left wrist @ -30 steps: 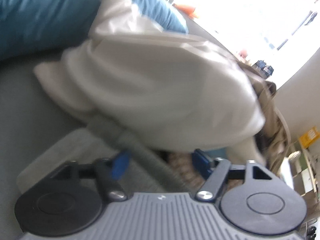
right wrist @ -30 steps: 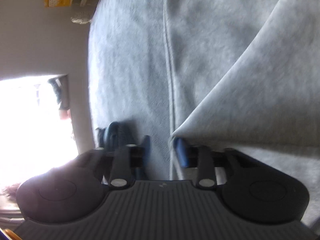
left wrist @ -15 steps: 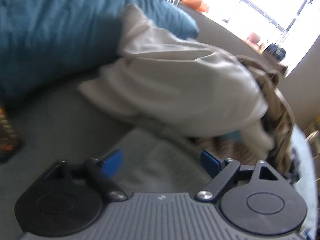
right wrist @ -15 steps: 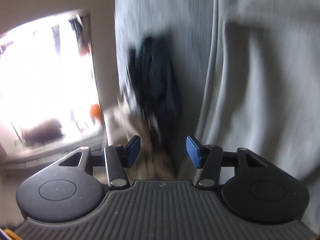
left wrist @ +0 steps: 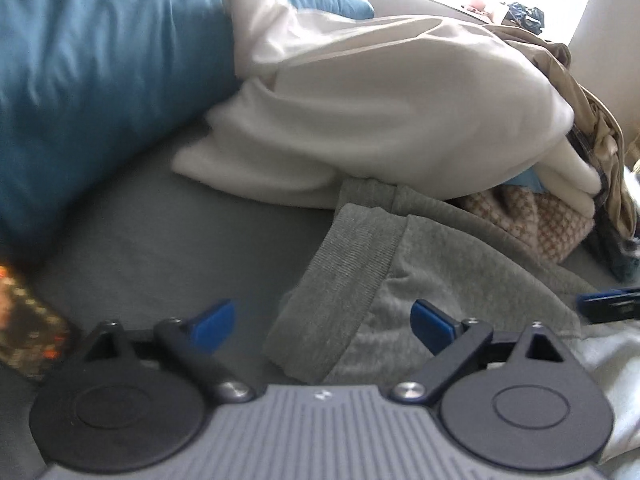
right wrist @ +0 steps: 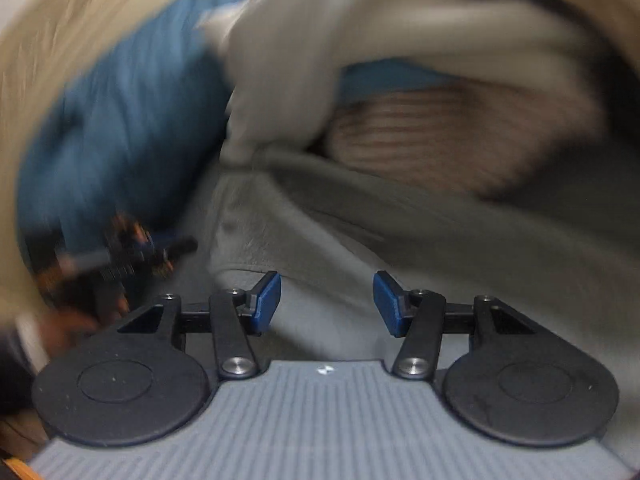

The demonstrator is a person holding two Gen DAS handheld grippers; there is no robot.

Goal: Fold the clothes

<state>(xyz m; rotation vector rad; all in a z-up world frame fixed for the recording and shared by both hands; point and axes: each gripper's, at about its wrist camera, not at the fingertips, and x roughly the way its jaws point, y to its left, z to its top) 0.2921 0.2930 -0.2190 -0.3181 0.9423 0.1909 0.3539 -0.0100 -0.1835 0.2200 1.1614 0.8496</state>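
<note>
The left gripper (left wrist: pixel 322 322) hangs low over the grey garment (left wrist: pixel 432 280), its blue pads (left wrist: pixel 434 326) spread wide; its jaws have just been opening. The ribbed hem (left wrist: pixel 344 276) of the garment lies between the pads, but neither pad presses on it. The garment spreads from near centre to the right over the dark grey sheet (left wrist: pixel 180 232). Just behind it, touching its far edge, lies a white bundle (left wrist: pixel 384 100) (rumpled, leaning on the pillow). The blue pillow (left wrist: pixel 100 68) fills the far left. To the right of the white bundle sit a checked cloth (left wrist: pixel 536 220) and, behind that, tan fabric (left wrist: pixel 584 92). At the right edge a blue fingertip of the other tool (left wrist: pixel 608 302) pokes in above the garment.

The right wrist view is badly blurred. The right gripper (right wrist: pixel 327 304) stands about half open with nothing between its pads (right wrist: pixel 266 300); its jaws have just been opening. Grey garment (right wrist: pixel 440 240) lies below and beyond it. Farther off are the white bundle (right wrist: pixel 320 52), a ribbed pinkish cloth (right wrist: pixel 440 132) and, at left, the blue pillow (right wrist: pixel 120 120). At the near left, a dark smeared shape with blue and orange bits (right wrist: pixel 120 252) is likely the left gripper, though I cannot tell for sure.
</note>
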